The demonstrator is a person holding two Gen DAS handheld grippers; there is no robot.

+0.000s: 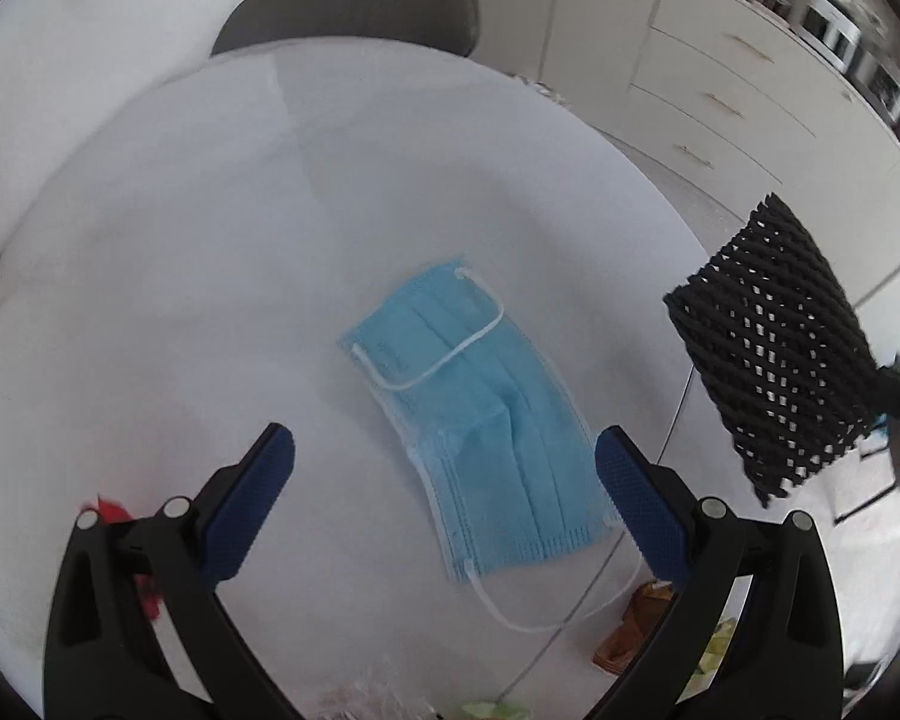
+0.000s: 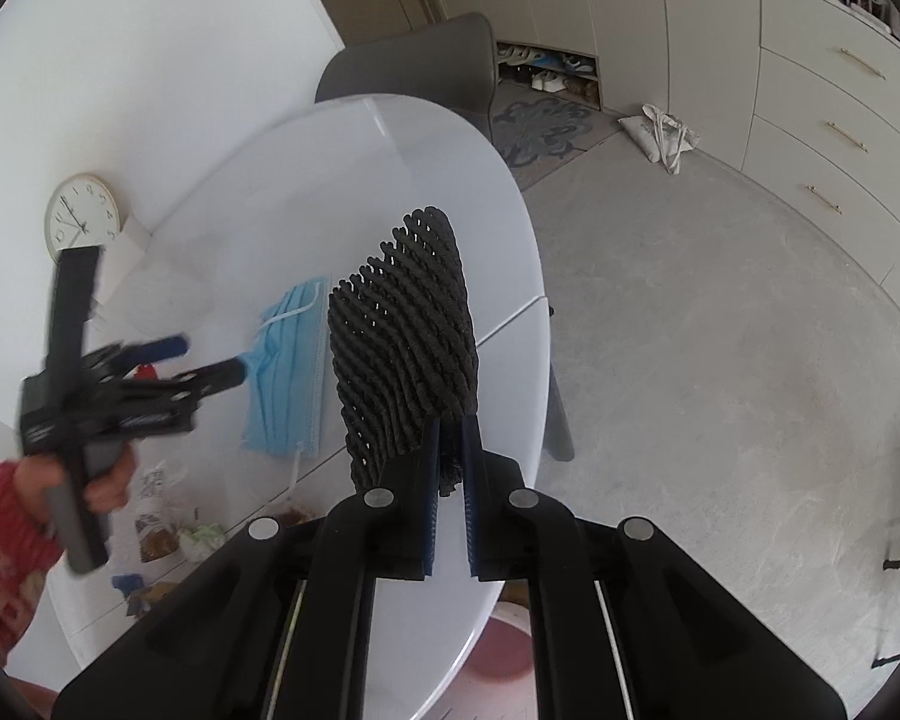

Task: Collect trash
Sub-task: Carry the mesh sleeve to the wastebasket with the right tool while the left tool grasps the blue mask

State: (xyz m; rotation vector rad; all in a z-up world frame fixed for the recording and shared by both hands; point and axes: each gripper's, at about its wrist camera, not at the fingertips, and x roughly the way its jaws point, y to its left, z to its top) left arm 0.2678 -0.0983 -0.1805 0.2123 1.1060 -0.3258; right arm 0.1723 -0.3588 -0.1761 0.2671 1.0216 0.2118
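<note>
A blue face mask lies flat on the white round table, its white ear loops showing. My left gripper hangs open just above it, one blue pad on each side of the mask's near half. My right gripper is shut on the edge of a black foam net sleeve, which is lifted off the table. That black net sleeve hangs at the right in the left wrist view. In the right wrist view the mask lies left of the net, with the left gripper beside it, held by a hand.
Wrappers and scraps lie on the table's near side; brown and green ones show by the left gripper. A red scrap sits at the left. A grey chair stands behind the table. A pink bin sits below the table edge.
</note>
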